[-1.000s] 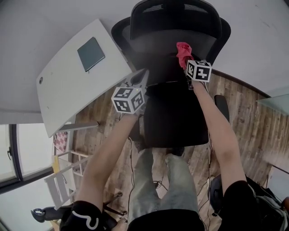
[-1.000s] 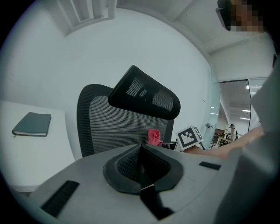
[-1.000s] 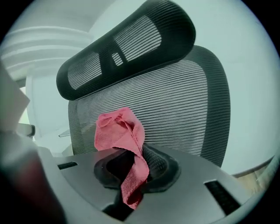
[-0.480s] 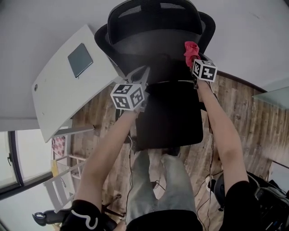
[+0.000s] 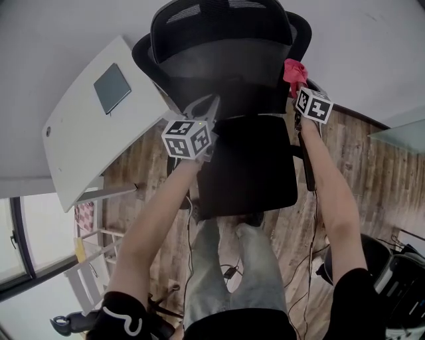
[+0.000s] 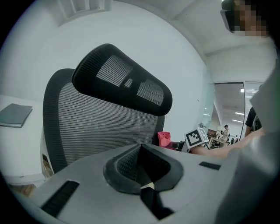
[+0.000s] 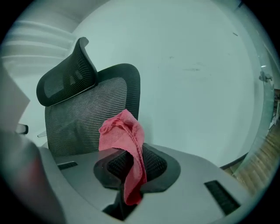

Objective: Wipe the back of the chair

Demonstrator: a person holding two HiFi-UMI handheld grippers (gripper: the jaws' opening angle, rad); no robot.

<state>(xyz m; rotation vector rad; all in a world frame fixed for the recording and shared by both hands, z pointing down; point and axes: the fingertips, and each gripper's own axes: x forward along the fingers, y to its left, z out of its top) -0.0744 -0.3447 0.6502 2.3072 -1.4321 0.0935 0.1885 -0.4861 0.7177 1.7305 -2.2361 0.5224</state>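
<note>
1. The head view looks steeply down on a black mesh office chair (image 5: 232, 99). Its seat (image 5: 249, 166) faces the person. Its backrest (image 5: 219, 66) and headrest (image 5: 222, 16) lie toward the top of the view.
2. The right hand-held gripper (image 7: 129, 168) is clamped on a red cloth (image 7: 122, 135). The cloth bunches up above the jaws, and a narrow tail of it hangs down between them.
3. In the head view the red cloth sits at the right edge of the backrest, below the headrest. It may be touching the frame there, but this is hard to tell, because the left gripper view shows it just past that edge.
4. The left hand-held gripper (image 6: 143, 173) has its jaws together, with nothing between them. It is held at the left side of the chair, near where the seat meets the backrest. It points at the front mesh of the backrest and is apart from it.
5. The two hand-held grippers are well apart, one at each side of the backrest.
6. A white table (image 5: 73, 153) stands to the left of the chair, with one edge close to the left side of the backrest. A flat grey notebook (image 5: 111, 87) lies on it.
7. The chair stands on a wooden floor (image 5: 358, 159). The person's legs (image 5: 206, 265), in jeans, are just in front of the seat.
</note>
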